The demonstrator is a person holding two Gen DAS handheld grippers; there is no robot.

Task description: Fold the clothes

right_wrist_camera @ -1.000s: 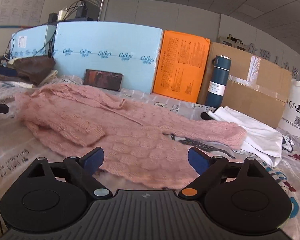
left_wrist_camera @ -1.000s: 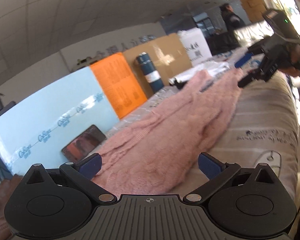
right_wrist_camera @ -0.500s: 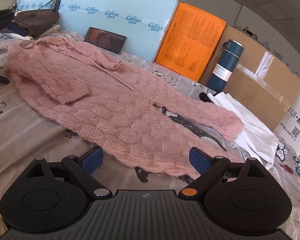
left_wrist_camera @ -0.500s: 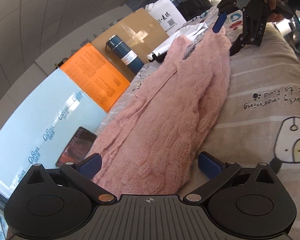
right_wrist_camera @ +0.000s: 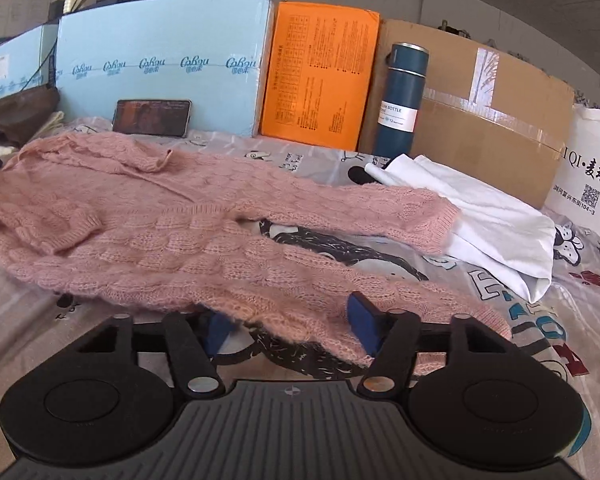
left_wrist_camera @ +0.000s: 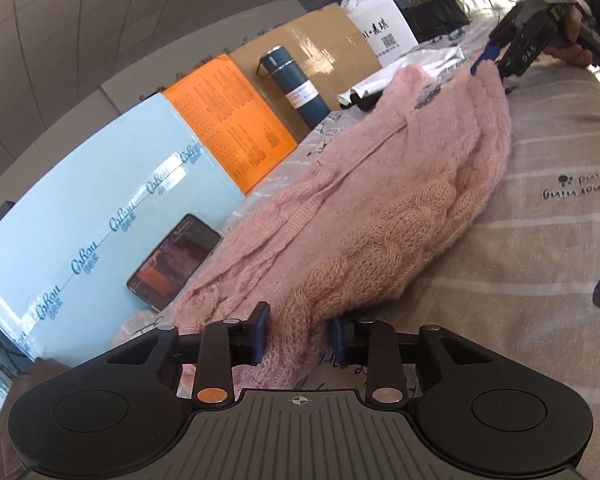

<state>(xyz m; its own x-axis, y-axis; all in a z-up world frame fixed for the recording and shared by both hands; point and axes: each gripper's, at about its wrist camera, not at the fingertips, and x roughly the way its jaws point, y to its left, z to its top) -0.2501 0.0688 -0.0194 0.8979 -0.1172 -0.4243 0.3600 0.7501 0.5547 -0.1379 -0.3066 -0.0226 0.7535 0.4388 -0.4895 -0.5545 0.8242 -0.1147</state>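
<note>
Bedsheet (right_wrist_camera: 580,320), printed with cartoons and stripes, serves as work surface, backed by a row of boxes. Item: pink sweater (right_wrist_camera: 180,240), knitted, spread nearly flat along the sheet. Progress: one sleeve lies folded across the body, the other sleeve stretches out toward a white cloth (right_wrist_camera: 500,232); body not yet folded, so most of the task appears to remain. Left gripper (left_wrist_camera: 298,336): jaws closing, narrow gap, near edge of the sweater bunched between the fingers and apparently pinched at the shoulder end. Right gripper (right_wrist_camera: 290,326): jaws closing, wider gap, hem edge of the sweater lying between the fingers; firm contact on both sides cannot be confirmed. Surroundings, outward: phone (right_wrist_camera: 152,117) leaning on a light blue box (right_wrist_camera: 160,40), orange box (right_wrist_camera: 320,76), blue bottle (right_wrist_camera: 400,100), cardboard box (right_wrist_camera: 500,120), white bag (right_wrist_camera: 588,184).
</note>
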